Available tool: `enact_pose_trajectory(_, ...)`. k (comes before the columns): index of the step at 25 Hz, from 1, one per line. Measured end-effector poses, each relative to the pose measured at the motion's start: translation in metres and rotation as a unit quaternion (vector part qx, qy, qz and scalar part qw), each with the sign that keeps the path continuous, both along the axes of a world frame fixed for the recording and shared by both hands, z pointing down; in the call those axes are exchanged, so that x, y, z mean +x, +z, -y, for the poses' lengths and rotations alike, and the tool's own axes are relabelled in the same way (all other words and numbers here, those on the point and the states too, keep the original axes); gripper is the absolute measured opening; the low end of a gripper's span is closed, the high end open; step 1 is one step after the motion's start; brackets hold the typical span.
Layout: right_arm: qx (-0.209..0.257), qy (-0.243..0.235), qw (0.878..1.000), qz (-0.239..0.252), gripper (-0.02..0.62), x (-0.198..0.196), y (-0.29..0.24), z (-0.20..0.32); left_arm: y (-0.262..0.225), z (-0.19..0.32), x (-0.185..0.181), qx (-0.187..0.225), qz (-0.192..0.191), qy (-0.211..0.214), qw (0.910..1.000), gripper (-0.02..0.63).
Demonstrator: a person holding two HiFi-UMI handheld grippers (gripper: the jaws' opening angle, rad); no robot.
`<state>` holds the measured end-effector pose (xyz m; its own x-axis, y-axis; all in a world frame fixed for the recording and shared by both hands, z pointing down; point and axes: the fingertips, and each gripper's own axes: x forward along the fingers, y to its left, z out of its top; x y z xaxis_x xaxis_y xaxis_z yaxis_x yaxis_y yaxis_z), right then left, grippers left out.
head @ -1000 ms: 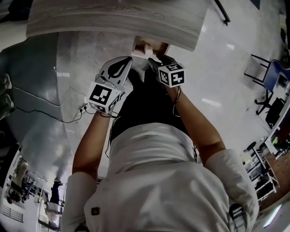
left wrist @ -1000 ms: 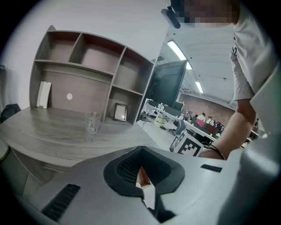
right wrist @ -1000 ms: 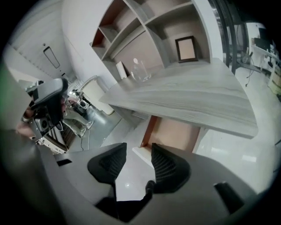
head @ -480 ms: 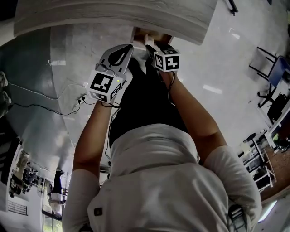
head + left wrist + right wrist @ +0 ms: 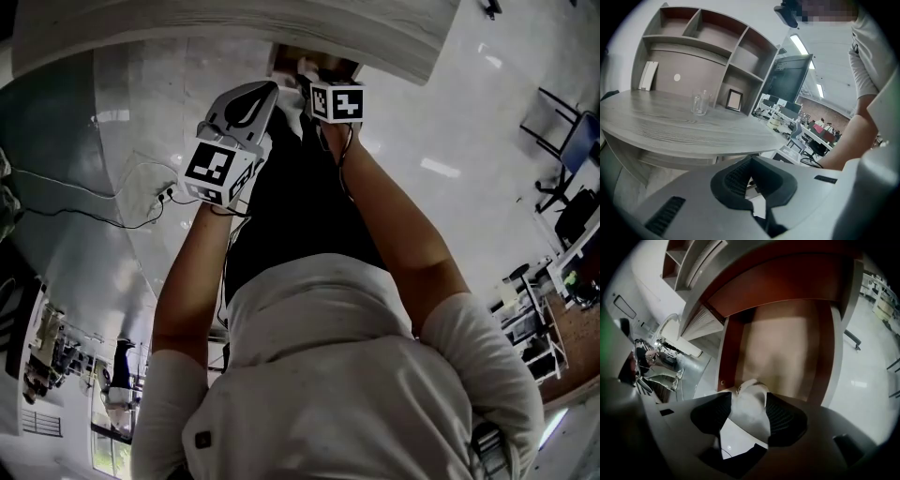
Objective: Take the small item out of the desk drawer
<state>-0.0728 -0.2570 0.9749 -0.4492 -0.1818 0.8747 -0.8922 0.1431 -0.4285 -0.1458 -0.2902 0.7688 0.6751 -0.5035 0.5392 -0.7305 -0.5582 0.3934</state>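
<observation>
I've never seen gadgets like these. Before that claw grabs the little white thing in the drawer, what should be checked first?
1. Drawer open: ok. The drawer stands pulled out below the desk top.
2. Claw open: ok. The right claw has just been opening its jaws, and they stand wide.
3. Item lined up: ok. The small white item sits between those jaws.
4. Grip made: not ok. The jaws have not closed on the item yet.
5. Other claw free: ok. The left claw is shut with nothing in it.
</observation>
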Motion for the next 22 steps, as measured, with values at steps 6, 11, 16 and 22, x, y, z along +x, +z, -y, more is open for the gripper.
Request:
enact_pose_trajectory(6,-0.019,0.001,1.0,-0.008,0.239,-0.002,0.013,0.002,0.01,-0.003,-0.003,-0.009,-0.003,-0.008,0.9999,0.015)
enact_pose_trajectory(11,-0.024,0.003,1.0,-0.018,0.198,0.002,0.016,0.002,0.012,-0.004,-0.005,-0.015,-0.001,-0.01,0.9998,0.015)
enact_pose_trajectory(16,-0.021,0.0,1.0,-0.018,0.184,0.002,0.014,0.001,0.012,-0.006,-0.006,-0.016,-0.001,-0.013,0.9998,0.015)
enact_pose_trajectory(22,-0.004,-0.003,1.0,-0.022,0.172,0.007,0.004,0.005,0.008,-0.011,-0.006,-0.017,-0.001,-0.009,0.9998,0.015)
